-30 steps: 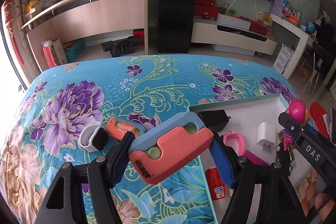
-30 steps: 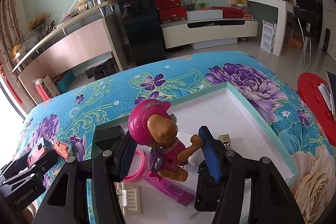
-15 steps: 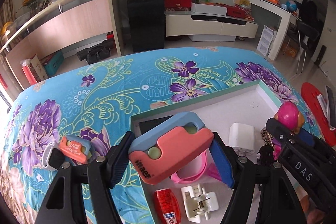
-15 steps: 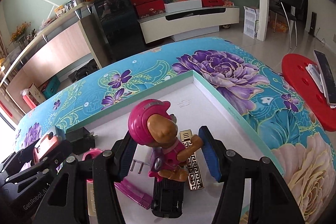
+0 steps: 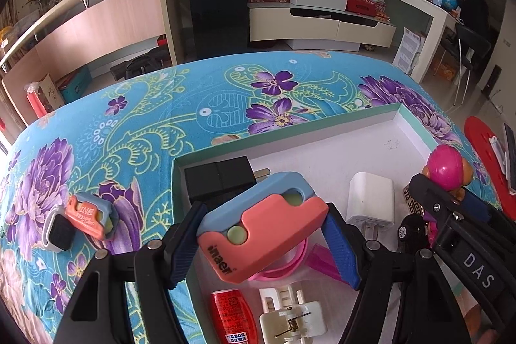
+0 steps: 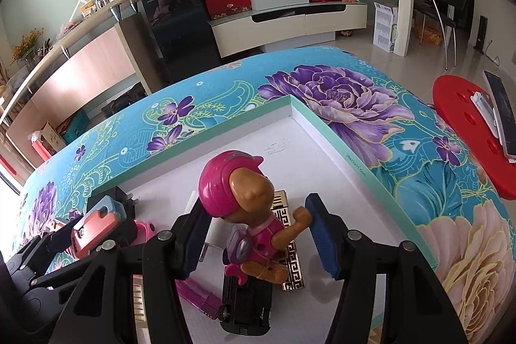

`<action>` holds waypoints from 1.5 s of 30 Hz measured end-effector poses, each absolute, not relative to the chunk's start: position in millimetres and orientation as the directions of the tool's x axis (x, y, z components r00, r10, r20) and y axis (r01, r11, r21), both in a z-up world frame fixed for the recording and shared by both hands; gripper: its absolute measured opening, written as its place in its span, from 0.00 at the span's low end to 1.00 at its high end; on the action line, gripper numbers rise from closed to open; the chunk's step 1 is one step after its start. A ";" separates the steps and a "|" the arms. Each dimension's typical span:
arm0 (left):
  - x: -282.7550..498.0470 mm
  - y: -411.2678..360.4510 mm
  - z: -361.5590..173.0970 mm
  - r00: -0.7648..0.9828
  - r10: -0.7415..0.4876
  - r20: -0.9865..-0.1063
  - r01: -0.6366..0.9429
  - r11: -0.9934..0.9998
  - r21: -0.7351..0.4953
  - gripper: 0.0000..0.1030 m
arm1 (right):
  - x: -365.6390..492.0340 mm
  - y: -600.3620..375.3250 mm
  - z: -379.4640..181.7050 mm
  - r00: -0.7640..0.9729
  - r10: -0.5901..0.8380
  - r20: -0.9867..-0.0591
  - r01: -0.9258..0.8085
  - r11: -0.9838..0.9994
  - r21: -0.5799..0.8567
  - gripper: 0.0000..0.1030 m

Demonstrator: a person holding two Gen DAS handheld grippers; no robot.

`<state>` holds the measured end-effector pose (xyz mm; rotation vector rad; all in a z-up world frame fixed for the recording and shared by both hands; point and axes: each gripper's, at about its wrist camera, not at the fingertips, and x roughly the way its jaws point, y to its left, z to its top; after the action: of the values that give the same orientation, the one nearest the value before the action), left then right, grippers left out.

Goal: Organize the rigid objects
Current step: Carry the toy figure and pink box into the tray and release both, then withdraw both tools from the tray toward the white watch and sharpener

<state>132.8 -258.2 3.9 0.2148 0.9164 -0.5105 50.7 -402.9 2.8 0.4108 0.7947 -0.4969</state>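
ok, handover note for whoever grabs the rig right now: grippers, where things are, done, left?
Left gripper: shut on the pink-and-blue cutter, held over the tray's left end.
Right gripper: shut on the pup figure, above the toy car and patterned lighter.
Done, in the tray: black adapter, white charger, red tube, white clip.
Left: release both in the tray, then fetch the orange cutter and smartwatch from the cloth.

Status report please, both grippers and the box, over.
Left gripper shut on pink-and-blue cutter, above the box. Right gripper shut on dog figure, over a toy car. Watch and second cutter outside on cloth.
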 end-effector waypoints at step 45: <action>150.7 -158.4 5.9 0.580 -0.185 -0.793 0.226 0.972 -0.062 1.00 | 58.4 -398.2 -3.9 0.568 -0.264 -0.779 0.562 0.817 0.133 0.99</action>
<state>150.7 -158.4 5.9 0.0472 0.9209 -0.2403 58.4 -398.2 -3.9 0.3905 0.8351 -0.4998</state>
